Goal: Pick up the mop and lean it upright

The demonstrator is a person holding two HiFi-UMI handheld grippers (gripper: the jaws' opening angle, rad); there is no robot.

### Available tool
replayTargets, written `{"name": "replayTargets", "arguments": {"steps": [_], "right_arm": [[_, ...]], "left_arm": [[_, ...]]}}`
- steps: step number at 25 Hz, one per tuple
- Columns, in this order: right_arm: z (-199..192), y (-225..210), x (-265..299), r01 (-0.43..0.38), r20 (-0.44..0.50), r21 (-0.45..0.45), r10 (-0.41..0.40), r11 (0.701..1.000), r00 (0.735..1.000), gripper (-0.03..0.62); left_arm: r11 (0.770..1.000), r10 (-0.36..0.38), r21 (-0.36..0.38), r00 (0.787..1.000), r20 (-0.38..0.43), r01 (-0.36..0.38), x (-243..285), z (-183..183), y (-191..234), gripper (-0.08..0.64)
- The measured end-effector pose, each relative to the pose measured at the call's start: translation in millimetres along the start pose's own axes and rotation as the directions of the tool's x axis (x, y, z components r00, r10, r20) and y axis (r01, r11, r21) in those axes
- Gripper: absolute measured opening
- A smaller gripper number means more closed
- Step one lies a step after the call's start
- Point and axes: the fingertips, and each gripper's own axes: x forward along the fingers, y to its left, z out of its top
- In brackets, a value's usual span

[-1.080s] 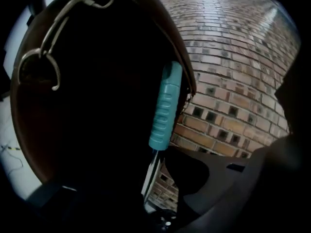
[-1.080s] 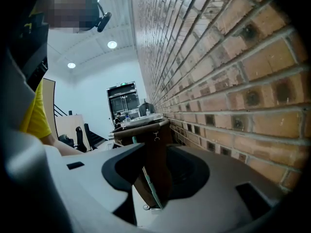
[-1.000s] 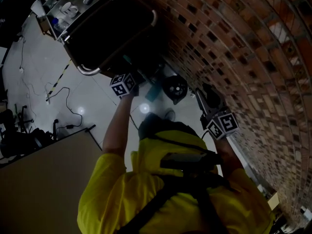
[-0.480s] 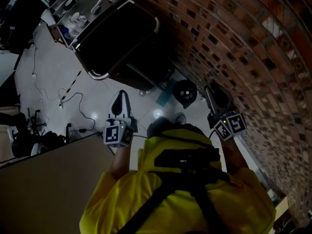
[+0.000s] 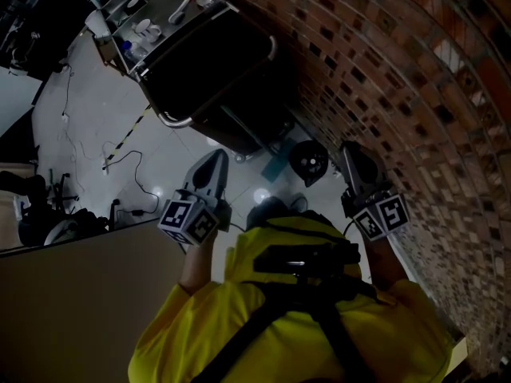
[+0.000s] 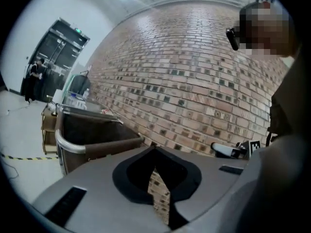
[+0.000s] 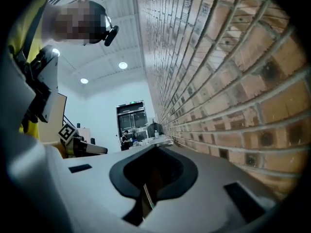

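I cannot pick out a mop with certainty in this dim scene. A round black object point(image 5: 308, 159) and a teal piece point(image 5: 274, 168) lie on the pale floor at the foot of the brick wall point(image 5: 415, 78). My left gripper point(image 5: 214, 159) is raised in front of the yellow jacket, shut with nothing between its jaws; in its own view the left gripper point(image 6: 155, 150) points at the wall. My right gripper point(image 5: 354, 155) is held up close to the bricks, also shut and empty. The right gripper point(image 7: 154, 149) looks along the wall.
A large black bin cart with a metal rim point(image 5: 164, 116) stands against the wall ahead, also seen as the cart point(image 6: 73, 147). A shelf trolley with small items point(image 5: 140, 18) is behind it. Cables point(image 5: 132, 174) trail on the floor. A beige tabletop point(image 5: 72, 294) is at my lower left.
My left gripper has drawn back from under the black cart toward my body, and its jaws have come together. The right gripper stayed near the wall and closed too.
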Motion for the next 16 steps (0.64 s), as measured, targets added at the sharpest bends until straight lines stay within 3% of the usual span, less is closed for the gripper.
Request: {"name": "replayTargets", "arguments": {"steps": [3, 5, 6, 10, 12, 16], "right_arm": [[-6.6, 1.0, 0.3, -0.009, -0.020, 0.018, 0.009, 1.000, 1.000, 0.008], [-13.1, 2.3, 0.7, -0.017, -0.036, 0.029, 0.018, 0.999, 0.999, 0.008], [-16.2, 2.8, 0.6, -0.017, -0.041, 0.030, 0.019, 0.999, 0.999, 0.008], [-21.1, 5.2, 1.9, -0.016, -0.044, 0.034, 0.018, 0.999, 0.999, 0.008], [-19.8, 6.8, 4.3, -0.017, -0.038, 0.030, 0.018, 0.999, 0.999, 0.008], [-21.3, 11.9, 7.3, -0.023, -0.042, 0.019, 0.024, 1.000, 0.999, 0.008]], "left_arm": [[0.999, -0.031, -0.009, 1.000, 0.002, 0.031, -4.5, -4.9, -3.8, 0.013], [0.999, -0.030, 0.020, 1.000, 0.001, 0.030, -5.3, -5.9, -2.6, 0.100], [0.999, -0.021, 0.029, 1.000, 0.002, 0.021, -5.2, -6.3, -0.6, 0.101], [0.999, 0.016, 0.050, 0.999, 0.030, -0.018, -5.0, -1.5, 6.3, 0.101], [0.993, 0.061, 0.102, 0.996, 0.069, -0.067, -7.0, 7.5, 12.3, 0.000], [0.972, 0.085, 0.208, 0.987, 0.135, -0.112, -11.7, 20.4, 15.5, 0.000]]}}
